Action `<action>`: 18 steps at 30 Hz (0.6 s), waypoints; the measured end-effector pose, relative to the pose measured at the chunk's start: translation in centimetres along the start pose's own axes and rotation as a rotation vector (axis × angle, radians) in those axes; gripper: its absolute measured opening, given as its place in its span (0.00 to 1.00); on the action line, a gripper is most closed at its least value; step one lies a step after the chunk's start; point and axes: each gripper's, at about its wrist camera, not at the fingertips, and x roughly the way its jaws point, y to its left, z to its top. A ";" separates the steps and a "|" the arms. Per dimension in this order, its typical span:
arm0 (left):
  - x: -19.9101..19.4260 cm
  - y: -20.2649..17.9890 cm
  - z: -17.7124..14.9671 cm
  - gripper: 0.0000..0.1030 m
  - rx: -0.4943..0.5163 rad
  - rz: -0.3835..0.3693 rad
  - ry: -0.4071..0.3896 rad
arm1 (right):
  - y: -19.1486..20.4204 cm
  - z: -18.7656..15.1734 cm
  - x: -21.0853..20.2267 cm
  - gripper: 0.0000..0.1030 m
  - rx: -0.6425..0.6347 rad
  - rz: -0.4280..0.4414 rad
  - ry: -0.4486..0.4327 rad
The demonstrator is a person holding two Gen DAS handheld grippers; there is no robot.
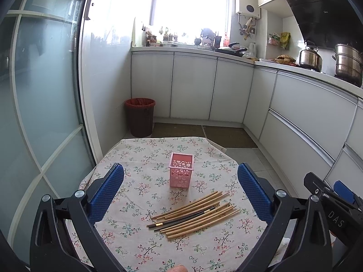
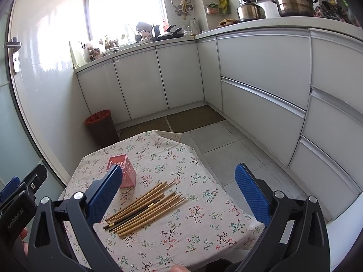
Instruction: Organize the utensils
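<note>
A pink perforated holder (image 1: pixel 181 170) (image 2: pixel 123 172) stands upright near the middle of a small table with a floral cloth (image 1: pixel 136 156) (image 2: pixel 204 213). Just in front of it lies a loose pile of several chopsticks (image 1: pixel 195 214) (image 2: pixel 145 206), mostly bamboo, with dark ones among them. My left gripper (image 1: pixel 180 189) hovers open above the table, the holder and pile between its blue pads. My right gripper (image 2: pixel 178 192) is open too, above the table's right half, with its left pad in front of the holder. Nothing is held by either.
A dark bin with a red liner (image 1: pixel 140 116) (image 2: pixel 102 127) stands on the floor beyond the table's far left corner. White cabinets (image 1: pixel 192 88) (image 2: pixel 261 86) run along the back and right, with pots (image 1: pixel 347 61) on the counter. A frosted glass door (image 1: pixel 45 90) is at left.
</note>
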 end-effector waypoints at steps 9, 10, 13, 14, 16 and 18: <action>-0.1 0.1 0.0 0.93 -0.003 -0.001 -0.002 | 0.3 0.0 -0.2 0.94 -0.003 -0.002 -0.005; -0.1 0.1 0.0 0.93 -0.004 0.000 -0.002 | 0.3 0.0 -0.1 0.94 -0.003 -0.002 -0.004; -0.1 0.1 0.0 0.93 -0.002 0.000 0.002 | 0.3 0.0 -0.2 0.94 -0.004 0.000 -0.002; -0.1 0.2 0.0 0.93 -0.003 0.000 0.003 | 0.2 0.0 -0.2 0.94 -0.003 0.000 -0.003; -0.2 0.2 0.0 0.93 -0.007 0.000 0.001 | 0.3 0.0 -0.2 0.94 -0.003 0.000 -0.004; -0.2 0.2 0.0 0.93 -0.007 0.000 0.001 | 0.2 0.0 -0.2 0.94 -0.004 -0.001 -0.003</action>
